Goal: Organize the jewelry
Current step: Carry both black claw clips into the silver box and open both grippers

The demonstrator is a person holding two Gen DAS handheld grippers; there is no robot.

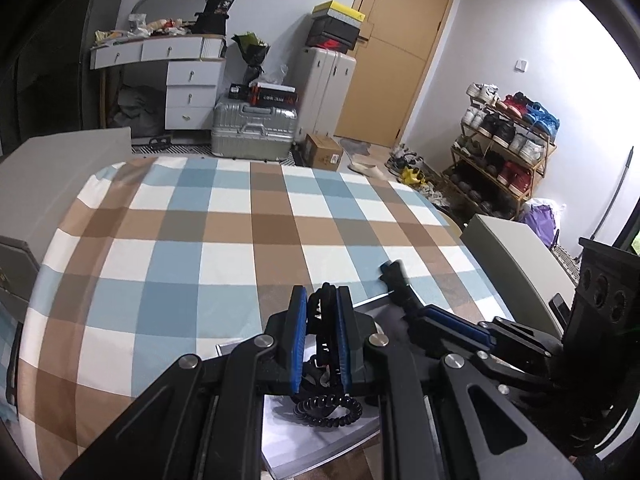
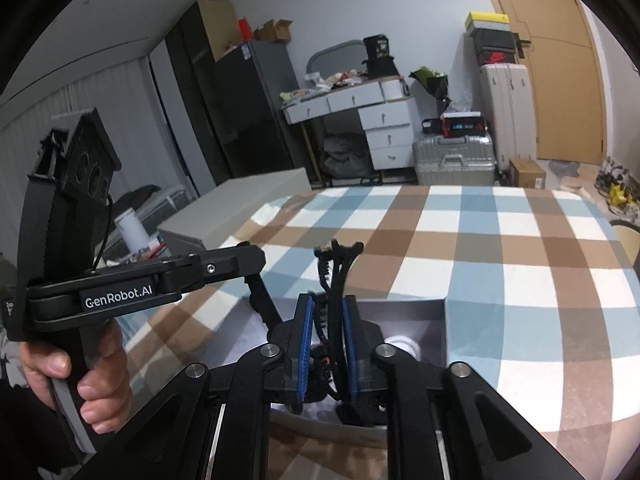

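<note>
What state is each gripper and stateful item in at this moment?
left gripper: shut on black coiled hair tie, lifted.
right gripper: shut on black hair clip, lifted.
white box: open, on checkered table.
door: closed.

We record a checked tablecloth [image 1: 192, 240] in blue, brown and white squares. On it, each gripper [image 1: 321, 300] is black with blue pads [image 1: 298, 336]; the right gripper [image 2: 326, 312] matches, with blue pads [image 2: 306, 344] and white lettering on the black left gripper body [image 2: 120, 300]. Between the pads sits a black coiled hair tie [image 1: 328, 408]. Under it, the tray [image 1: 296, 436] is white with a grey rim. Beyond the tablecloth, the door [image 1: 396, 52] is tan, the drawers [image 1: 192, 92] white, the suitcase [image 1: 254, 128] silver.
</note>
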